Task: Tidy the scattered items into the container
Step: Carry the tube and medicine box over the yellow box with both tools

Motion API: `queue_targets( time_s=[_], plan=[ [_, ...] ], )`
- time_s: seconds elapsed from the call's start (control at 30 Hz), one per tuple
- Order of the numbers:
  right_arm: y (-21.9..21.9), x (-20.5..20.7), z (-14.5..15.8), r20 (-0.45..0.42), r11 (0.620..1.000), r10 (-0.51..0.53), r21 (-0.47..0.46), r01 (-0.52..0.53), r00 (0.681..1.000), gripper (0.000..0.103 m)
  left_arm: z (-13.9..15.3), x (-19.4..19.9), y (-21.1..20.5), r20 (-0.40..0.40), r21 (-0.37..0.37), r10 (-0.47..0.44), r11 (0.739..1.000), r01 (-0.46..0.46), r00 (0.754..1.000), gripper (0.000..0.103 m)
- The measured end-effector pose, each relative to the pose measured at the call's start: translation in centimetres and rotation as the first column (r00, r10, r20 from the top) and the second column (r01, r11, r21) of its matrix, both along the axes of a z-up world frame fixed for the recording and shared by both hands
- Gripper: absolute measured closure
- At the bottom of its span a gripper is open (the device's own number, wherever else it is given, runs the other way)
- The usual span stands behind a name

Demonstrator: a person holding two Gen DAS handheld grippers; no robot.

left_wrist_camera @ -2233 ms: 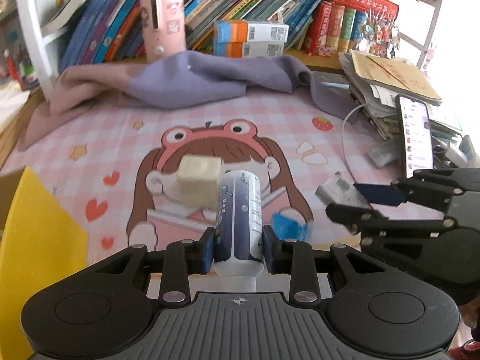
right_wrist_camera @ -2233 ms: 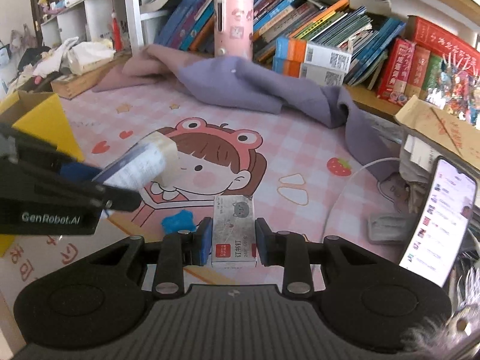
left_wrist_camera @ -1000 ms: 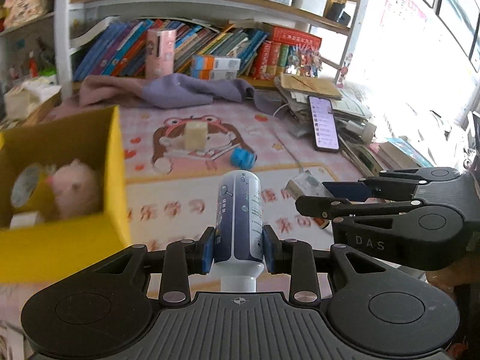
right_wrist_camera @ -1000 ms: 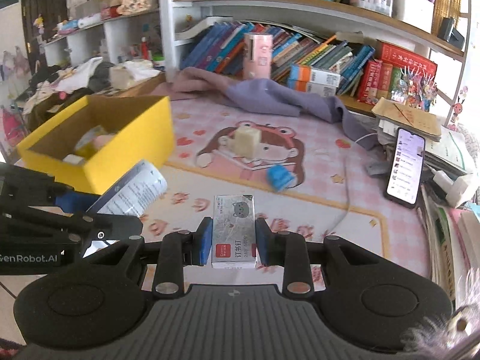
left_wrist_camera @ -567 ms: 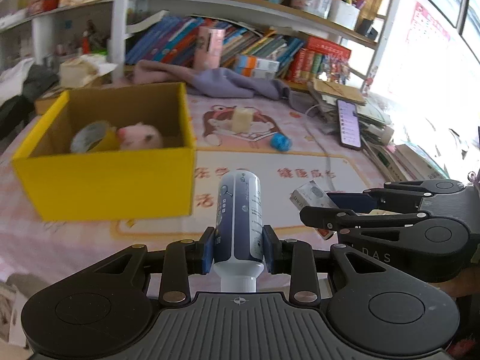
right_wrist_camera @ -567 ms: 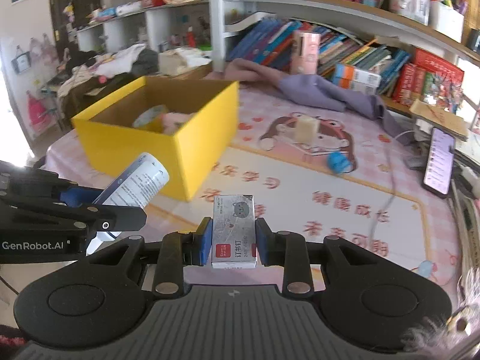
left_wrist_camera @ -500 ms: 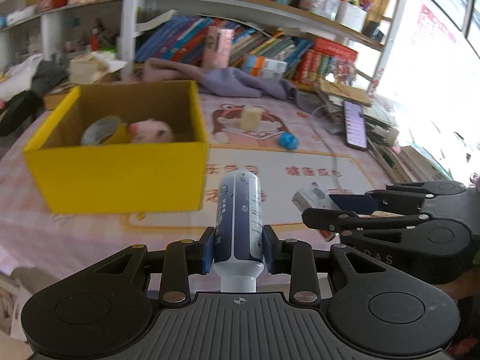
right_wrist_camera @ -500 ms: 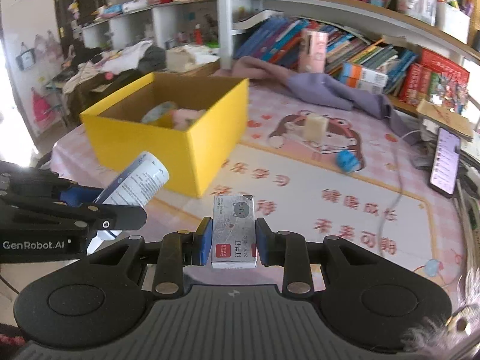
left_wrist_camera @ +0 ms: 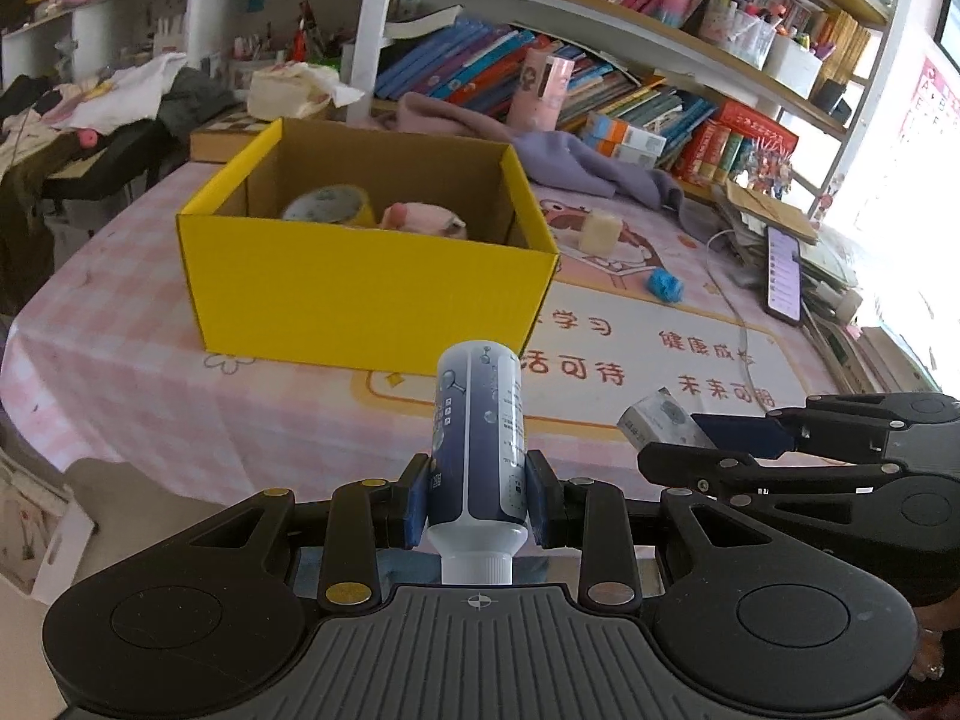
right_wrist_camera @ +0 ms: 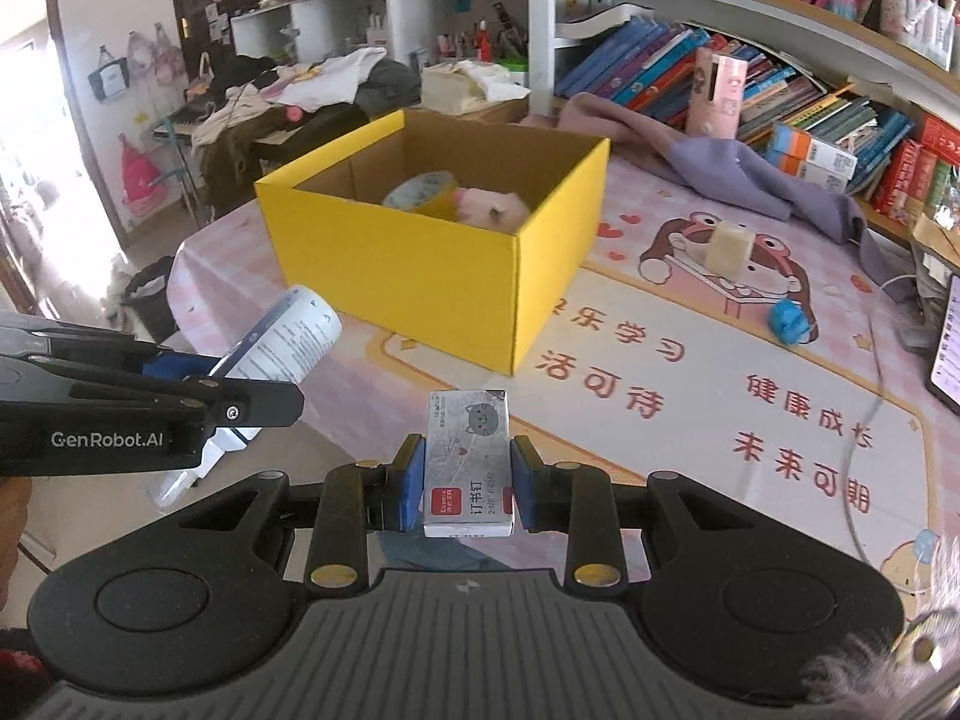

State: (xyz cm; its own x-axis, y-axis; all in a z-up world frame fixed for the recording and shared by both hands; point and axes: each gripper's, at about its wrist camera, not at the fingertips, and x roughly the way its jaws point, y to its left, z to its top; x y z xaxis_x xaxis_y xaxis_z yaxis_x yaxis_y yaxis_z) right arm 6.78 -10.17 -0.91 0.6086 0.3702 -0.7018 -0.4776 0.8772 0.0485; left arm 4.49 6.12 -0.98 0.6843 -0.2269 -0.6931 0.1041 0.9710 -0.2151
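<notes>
The left gripper (left_wrist_camera: pixel 478 501) clamps a smooth, rounded blue-and-white plastic bottle (left_wrist_camera: pixel 478 438), cap toward the camera. The right gripper (right_wrist_camera: pixel 467 489), just beside it, pinches a flat grey cardboard staple box (right_wrist_camera: pixel 468 463). Ahead of both stands the open yellow corrugated box (left_wrist_camera: pixel 366 285), holding a tape roll (left_wrist_camera: pixel 324 204) and a fuzzy pink plush (left_wrist_camera: pixel 426 219). Beyond it, on the glossy pink mat (right_wrist_camera: pixel 690 420), lie a cream cube (right_wrist_camera: pixel 728 252) and a crumpled blue piece (right_wrist_camera: pixel 789 322).

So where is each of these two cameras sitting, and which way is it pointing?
Left wrist view: sits on the left claw, looking forward and down past its bottle at the yellow box; the right claw shows at right.
Right wrist view: sits on the right claw, looking past its staples box at the same yellow box; the left claw shows at left.
Both share the table, the cream block and the blue lump.
</notes>
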Motion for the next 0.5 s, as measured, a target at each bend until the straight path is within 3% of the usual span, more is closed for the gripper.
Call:
queue_targets(
  time_s=[0.5],
  plan=[
    [4.1, 0.7, -0.1, -0.018, 0.997, 0.076, 0.002, -0.076, 0.997, 0.075, -0.4, -0.2, 3.8, -0.029, -0.006, 0.055, 0.998, -0.055, 0.998, 0.072]
  ],
)
